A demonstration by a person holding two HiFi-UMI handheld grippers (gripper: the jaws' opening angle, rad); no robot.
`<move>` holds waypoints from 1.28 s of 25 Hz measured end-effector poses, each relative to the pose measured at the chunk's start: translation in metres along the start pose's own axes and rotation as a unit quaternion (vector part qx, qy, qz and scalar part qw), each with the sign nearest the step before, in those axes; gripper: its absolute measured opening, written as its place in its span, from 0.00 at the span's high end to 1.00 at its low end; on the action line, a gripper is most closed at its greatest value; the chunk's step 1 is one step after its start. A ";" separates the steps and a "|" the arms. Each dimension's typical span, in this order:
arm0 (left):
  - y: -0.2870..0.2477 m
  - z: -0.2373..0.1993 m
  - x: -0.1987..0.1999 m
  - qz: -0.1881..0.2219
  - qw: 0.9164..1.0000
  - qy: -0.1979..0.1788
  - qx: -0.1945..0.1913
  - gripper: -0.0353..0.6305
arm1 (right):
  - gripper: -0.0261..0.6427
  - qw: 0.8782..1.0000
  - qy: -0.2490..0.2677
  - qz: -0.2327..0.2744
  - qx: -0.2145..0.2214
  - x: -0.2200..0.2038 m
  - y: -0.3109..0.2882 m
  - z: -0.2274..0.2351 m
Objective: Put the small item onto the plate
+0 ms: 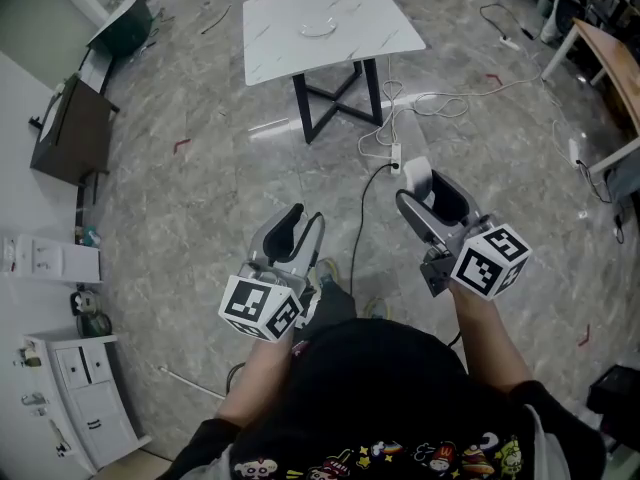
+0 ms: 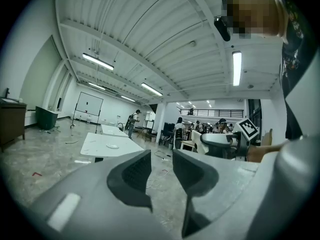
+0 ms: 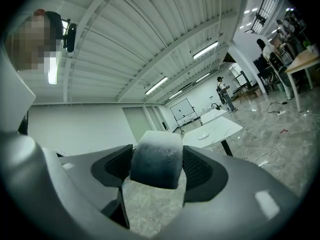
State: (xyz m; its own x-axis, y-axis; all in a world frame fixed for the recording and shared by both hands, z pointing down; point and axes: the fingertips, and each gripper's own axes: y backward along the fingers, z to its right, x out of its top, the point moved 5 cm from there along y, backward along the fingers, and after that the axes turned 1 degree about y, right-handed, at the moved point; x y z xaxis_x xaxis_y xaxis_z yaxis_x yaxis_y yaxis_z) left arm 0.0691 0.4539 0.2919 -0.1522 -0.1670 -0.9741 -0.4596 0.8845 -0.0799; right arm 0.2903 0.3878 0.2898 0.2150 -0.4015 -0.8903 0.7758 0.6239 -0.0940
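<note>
A small white plate [image 1: 318, 28] lies on a white marble-top table [image 1: 270, 38] standing far ahead of me on the floor. The same plate [image 3: 202, 136] and table [image 3: 222, 128] show in the right gripper view, and the plate [image 2: 113, 146] again in the left gripper view. My right gripper [image 1: 422, 190] is shut on the small item [image 1: 417, 173], a pale rounded block [image 3: 156, 159] wedged between both pads. My left gripper [image 1: 298, 223] is held at waist height beside it. A narrow gap stands between its jaws [image 2: 161, 171], with nothing in it.
A power strip [image 1: 396, 156] and white and black cables trail over the floor between me and the table. A dark cabinet [image 1: 70, 128] and white drawers [image 1: 90, 398] line the left wall. A wooden desk [image 1: 612, 58] stands at the right. People [image 2: 134, 123] stand far off.
</note>
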 end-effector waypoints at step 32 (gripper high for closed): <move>-0.075 -0.178 0.039 -0.015 0.997 -0.014 -0.069 0.58 | 0.45 0.997 0.033 -0.013 -0.063 -0.004 -0.201 -0.042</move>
State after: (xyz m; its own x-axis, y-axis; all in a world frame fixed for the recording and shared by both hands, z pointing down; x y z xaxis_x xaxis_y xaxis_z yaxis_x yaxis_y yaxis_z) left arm -0.0583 0.3032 0.2980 -0.1130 -0.1779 -0.9775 -0.5799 0.8107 -0.0805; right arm 0.1083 0.2918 0.2933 0.1537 -0.3761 -0.9137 0.6986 0.6953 -0.1687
